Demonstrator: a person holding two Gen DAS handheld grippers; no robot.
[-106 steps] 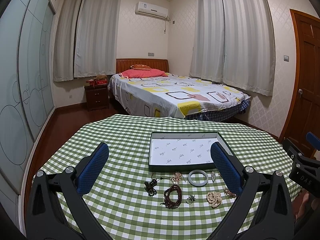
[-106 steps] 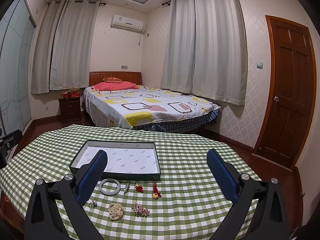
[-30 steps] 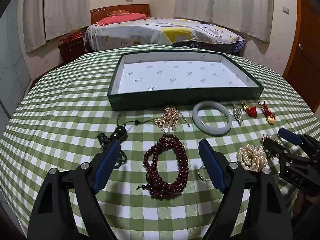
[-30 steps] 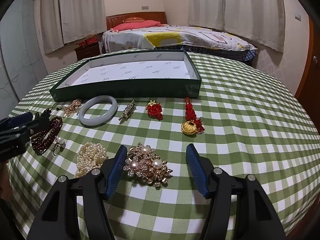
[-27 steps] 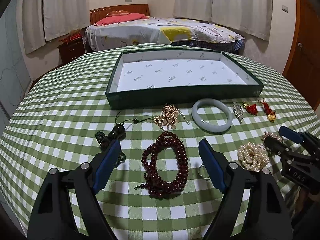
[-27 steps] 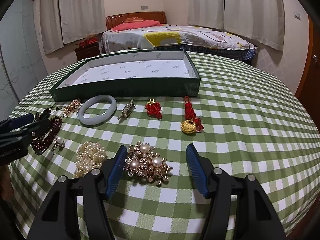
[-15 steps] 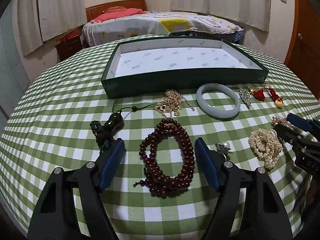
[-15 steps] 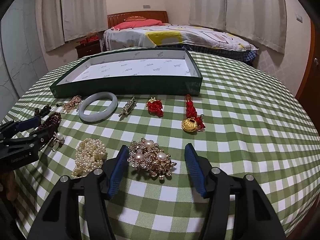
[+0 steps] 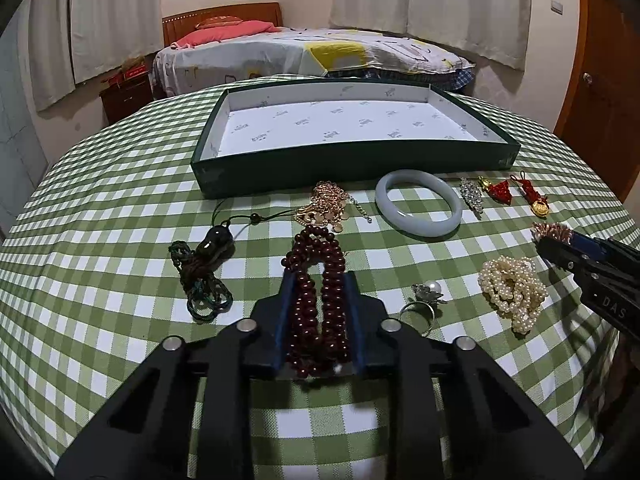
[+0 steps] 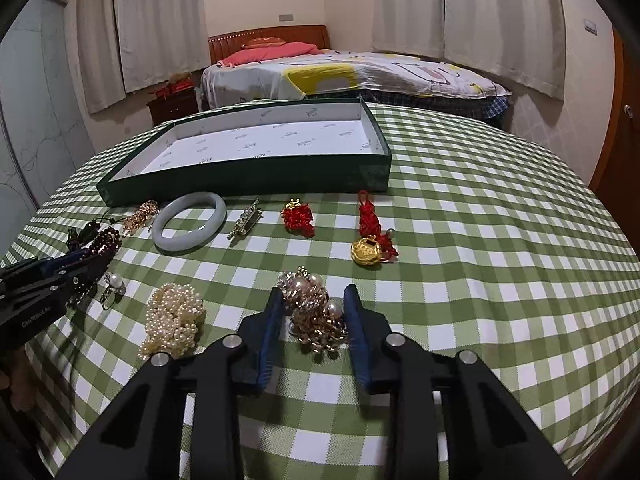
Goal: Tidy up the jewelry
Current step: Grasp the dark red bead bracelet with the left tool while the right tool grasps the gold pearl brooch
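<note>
Grasp step, both hands. Judgement: let each pair close fully before lifting, then raise straight up so loose loops clear the checked bench (image 9: 100,240) on the way to the green tray (image 9: 352,160) at the far side, which holds nothing yet. Left tongs (image 9: 318,312) narrow and closing, pads pressed on both sides of the dark red bead bracelet (image 9: 316,280) near centre. Right tongs (image 10: 312,320) also closing, the gold pearl brooch (image 10: 316,312) between its pads; contact appears made, firmness uncertain.
</note>
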